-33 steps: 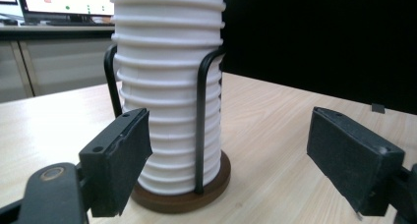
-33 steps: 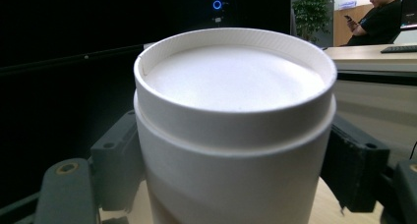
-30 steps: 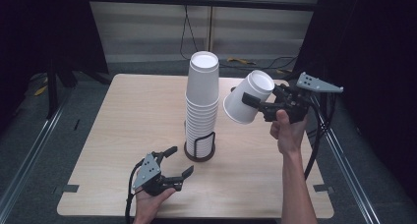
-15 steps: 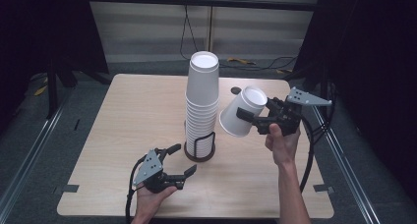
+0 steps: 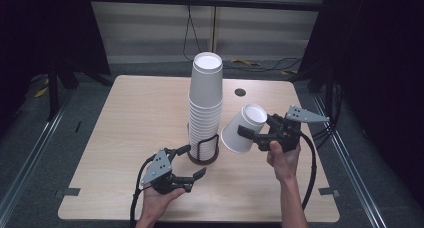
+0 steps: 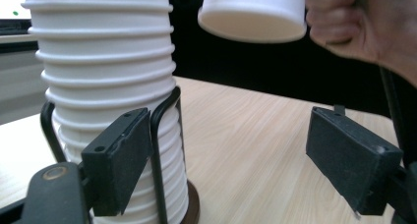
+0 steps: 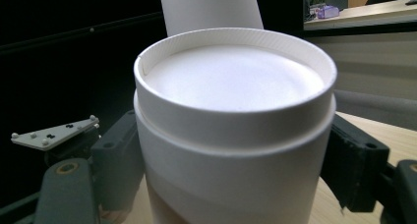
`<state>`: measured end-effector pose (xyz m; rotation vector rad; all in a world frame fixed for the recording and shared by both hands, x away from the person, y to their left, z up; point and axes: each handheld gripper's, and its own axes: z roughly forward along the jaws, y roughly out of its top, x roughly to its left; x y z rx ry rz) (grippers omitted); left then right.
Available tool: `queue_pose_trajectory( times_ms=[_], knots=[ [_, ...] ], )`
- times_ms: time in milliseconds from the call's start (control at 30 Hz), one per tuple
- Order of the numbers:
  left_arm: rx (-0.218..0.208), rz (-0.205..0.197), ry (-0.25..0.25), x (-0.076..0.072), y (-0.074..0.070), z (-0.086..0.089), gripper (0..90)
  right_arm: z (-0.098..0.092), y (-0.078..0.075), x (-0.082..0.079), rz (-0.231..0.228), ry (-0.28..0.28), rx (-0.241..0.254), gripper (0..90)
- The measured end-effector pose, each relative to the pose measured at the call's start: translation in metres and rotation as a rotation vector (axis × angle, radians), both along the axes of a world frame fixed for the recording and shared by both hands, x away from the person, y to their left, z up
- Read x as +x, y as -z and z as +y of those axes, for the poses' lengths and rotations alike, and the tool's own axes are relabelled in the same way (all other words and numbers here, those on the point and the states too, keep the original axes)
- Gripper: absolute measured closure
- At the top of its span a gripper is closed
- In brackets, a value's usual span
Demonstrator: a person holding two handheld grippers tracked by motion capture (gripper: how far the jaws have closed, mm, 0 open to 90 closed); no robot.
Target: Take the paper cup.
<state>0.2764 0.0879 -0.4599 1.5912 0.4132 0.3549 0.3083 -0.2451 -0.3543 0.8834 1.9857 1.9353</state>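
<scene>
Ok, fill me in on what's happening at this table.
A person works with a handheld gripper in each hand. The right gripper is clamped on a single white paper cup, held tilted in the air, bottom end up, beside a tall stack of upturned cups that stands in a black wire holder on the wooden table. The left gripper rests low by the holder's base; its jaws stand apart, one in front of the wire, and hold nothing.
</scene>
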Motion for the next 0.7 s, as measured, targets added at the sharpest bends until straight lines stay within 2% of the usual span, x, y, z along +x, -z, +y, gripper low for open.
queue_pose_trajectory(
  times_ms=[100, 133, 300, 367, 500, 567, 700],
  knots=[
    [0.007, -0.01, 0.006, 0.0, -0.003, -0.004, 18.0, 0.001, 0.007, -0.001, -0.001, -0.003, 0.011, 21.2],
    [-0.006, -0.008, 0.009, 0.0, -0.004, -0.006, 17.2, 0.002, 0.01, -0.002, 0.004, -0.01, 0.012, 21.2],
    [0.008, -0.014, 0.033, 0.001, -0.007, -0.011, 16.5, 0.006, 0.02, -0.005, 0.017, -0.025, 0.006, 21.2],
    [0.026, -0.02, 0.047, 0.001, -0.007, -0.012, 16.5, 0.008, 0.024, -0.007, 0.02, -0.03, 0.006, 21.2],
    [0.042, -0.007, 0.065, 0.001, -0.006, -0.016, 16.5, 0.011, 0.031, -0.009, 0.033, -0.038, 0.011, 21.2],
    [0.052, -0.014, 0.076, 0.002, -0.006, -0.018, 16.5, 0.013, 0.036, -0.009, 0.044, -0.045, 0.0, 21.2],
    [0.05, -0.008, 0.078, 0.002, -0.006, -0.02, 16.1, 0.017, 0.043, -0.01, 0.051, -0.053, 0.002, 21.2]
  ],
)
